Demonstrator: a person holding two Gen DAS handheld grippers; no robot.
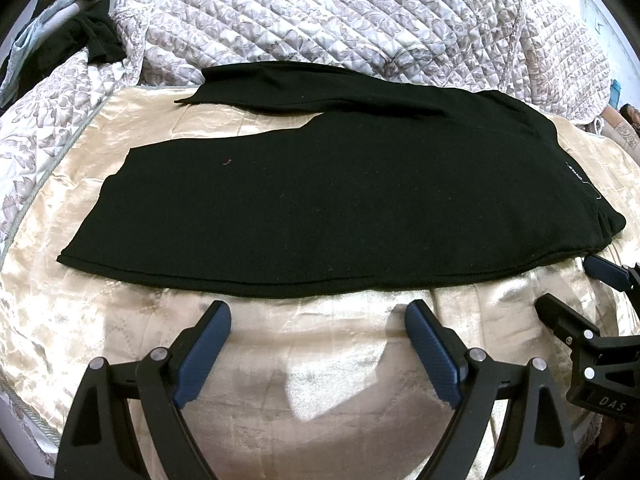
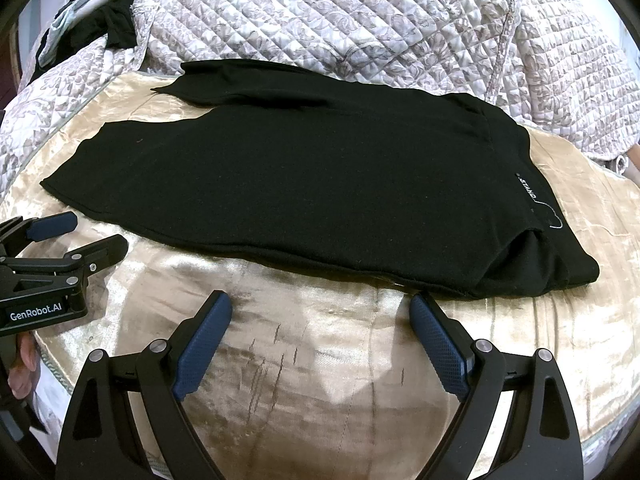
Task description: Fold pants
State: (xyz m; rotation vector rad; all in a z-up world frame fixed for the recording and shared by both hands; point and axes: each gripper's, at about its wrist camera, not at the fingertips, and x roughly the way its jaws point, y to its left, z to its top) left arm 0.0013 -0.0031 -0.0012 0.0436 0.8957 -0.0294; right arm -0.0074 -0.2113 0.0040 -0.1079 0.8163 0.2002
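L hand-held gripper [image 1: 318, 320] agape, pants [image 1: 320, 200] hem just beyond

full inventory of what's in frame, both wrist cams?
pants: 1, black, flat on the gold sheet, waistband to the right, legs to the left
label: 1, black with white letters, on the waistband
gold sheet: 1, shiny cream-gold, under the pants
quilt: 1, white with grey floral print, bunched behind the pants
dark clothes: pile, black and pale blue, far left corner
left gripper: 1, black with blue pads, open, just short of the pants' near edge
right gripper: 1, same, open, near the waistband
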